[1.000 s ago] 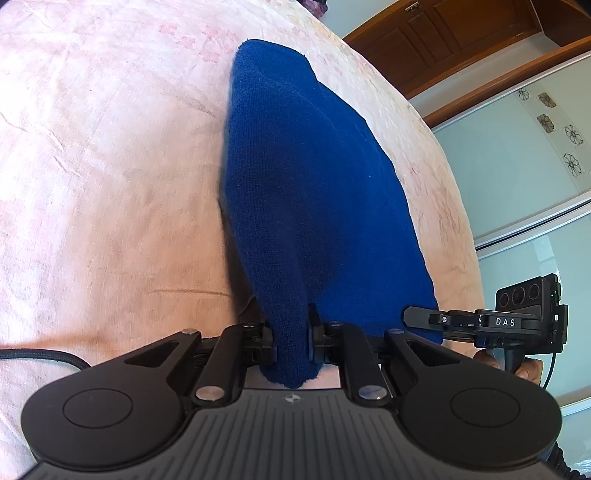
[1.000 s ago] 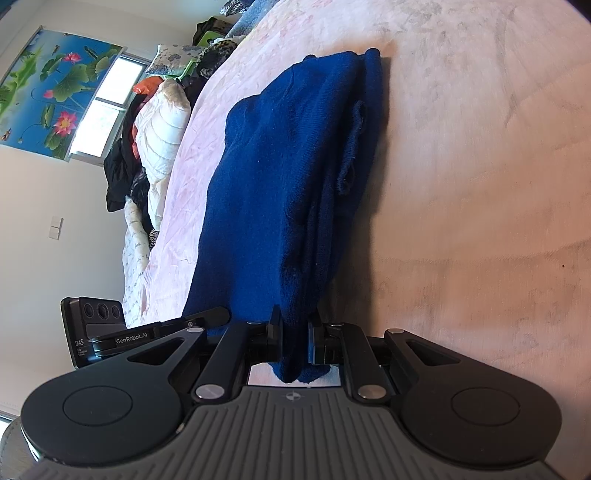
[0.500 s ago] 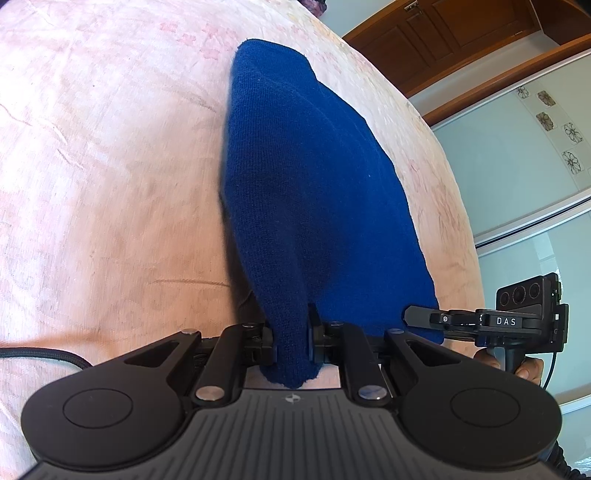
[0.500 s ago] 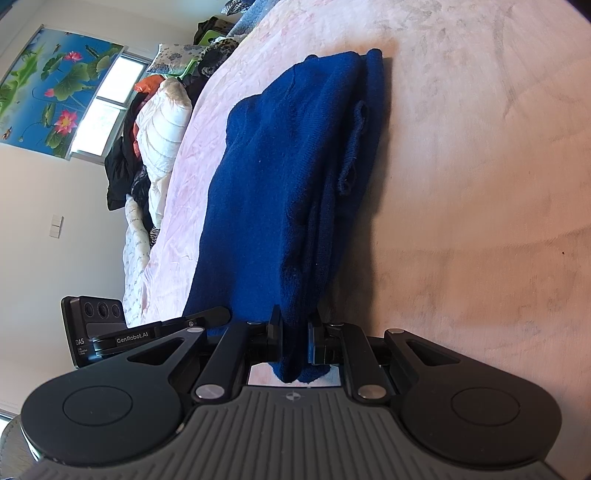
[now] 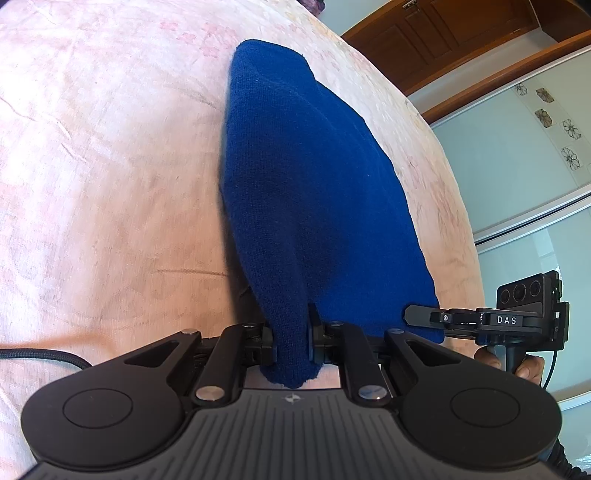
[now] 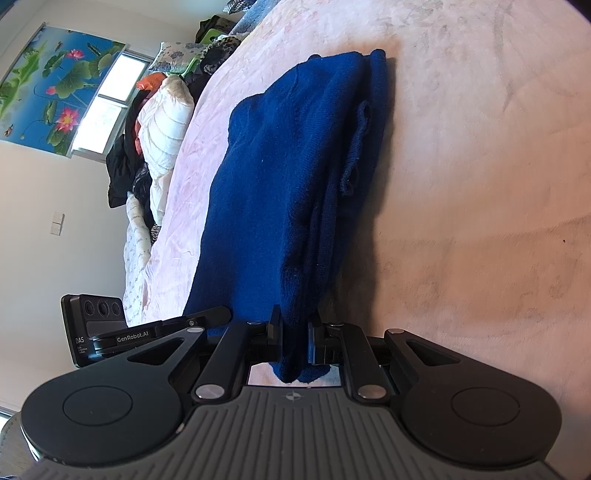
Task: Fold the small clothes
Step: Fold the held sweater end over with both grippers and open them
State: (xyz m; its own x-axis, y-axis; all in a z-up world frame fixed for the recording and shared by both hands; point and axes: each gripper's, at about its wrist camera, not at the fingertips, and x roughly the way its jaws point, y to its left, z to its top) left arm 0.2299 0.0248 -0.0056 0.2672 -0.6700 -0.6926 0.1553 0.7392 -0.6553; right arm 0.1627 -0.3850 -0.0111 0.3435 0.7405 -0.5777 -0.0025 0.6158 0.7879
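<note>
Left gripper [image 5: 291, 341] jaws clenched on near corner of blue knit garment [image 5: 310, 192]. Right gripper [image 6: 294, 341] jaws clenched on other near corner. Garment folded, stretches away over pink bedspread [image 5: 103, 166]. Black cable [image 5: 40, 356] on bed at near left. Beyond: clothes pile [image 6: 155, 140] along bed edge, lotus painting [image 6: 55, 99] by window, wooden cabinet [image 5: 443, 33].

My left gripper [image 5: 291, 338] is clamped on a bunched fold of the blue garment [image 5: 314, 206]; my right gripper [image 6: 294, 338] is clamped likewise, alongside it.
</note>
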